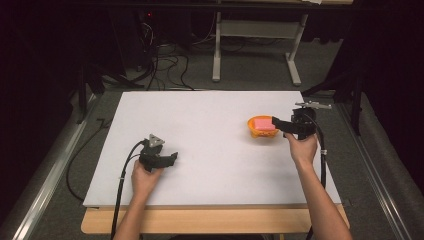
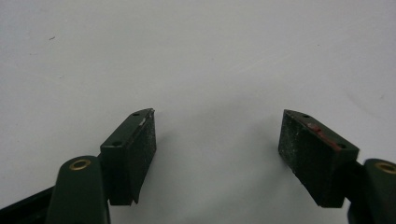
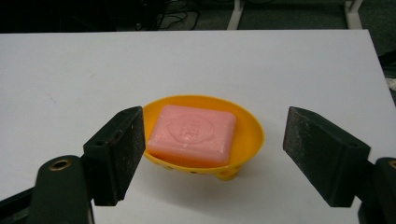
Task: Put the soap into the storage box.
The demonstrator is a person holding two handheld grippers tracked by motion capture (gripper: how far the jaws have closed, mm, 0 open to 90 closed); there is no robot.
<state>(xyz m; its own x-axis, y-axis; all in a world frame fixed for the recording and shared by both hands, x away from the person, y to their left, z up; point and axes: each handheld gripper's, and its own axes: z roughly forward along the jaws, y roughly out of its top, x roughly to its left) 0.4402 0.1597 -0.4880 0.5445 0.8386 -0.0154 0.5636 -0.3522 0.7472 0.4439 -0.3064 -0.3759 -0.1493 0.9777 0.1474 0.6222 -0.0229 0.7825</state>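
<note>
Orange plastic soap dish [image 1: 262, 132] sitting on white table board [image 1: 210, 120], right side, mid-depth. Pink rectangular soap bar [image 1: 264, 124] lying flat inside dish, embossed face up in right gripper view [image 3: 191, 135]. Dish [image 3: 247, 135] resting on small feet, perforations along lower wall.

Right gripper [image 1: 278, 123] held in right hand [image 1: 303, 148], just right of dish, pointing left at it. Jaws spread wide, gripping nothing; in right gripper view [image 3: 212, 158] dish and soap framed between the two black pads, left pad overlapping dish rim in the picture, contact not determinable. Right pad well clear of dish.

Left gripper [image 1: 172, 158] held in left hand [image 1: 146, 177] at near-left of board, well apart from dish. Grey three-cornered plate on top, black cable trailing off near edge. In left gripper view [image 2: 217, 140] jaws wide apart, nothing between, bare white board [image 2: 196, 56] below.
</note>
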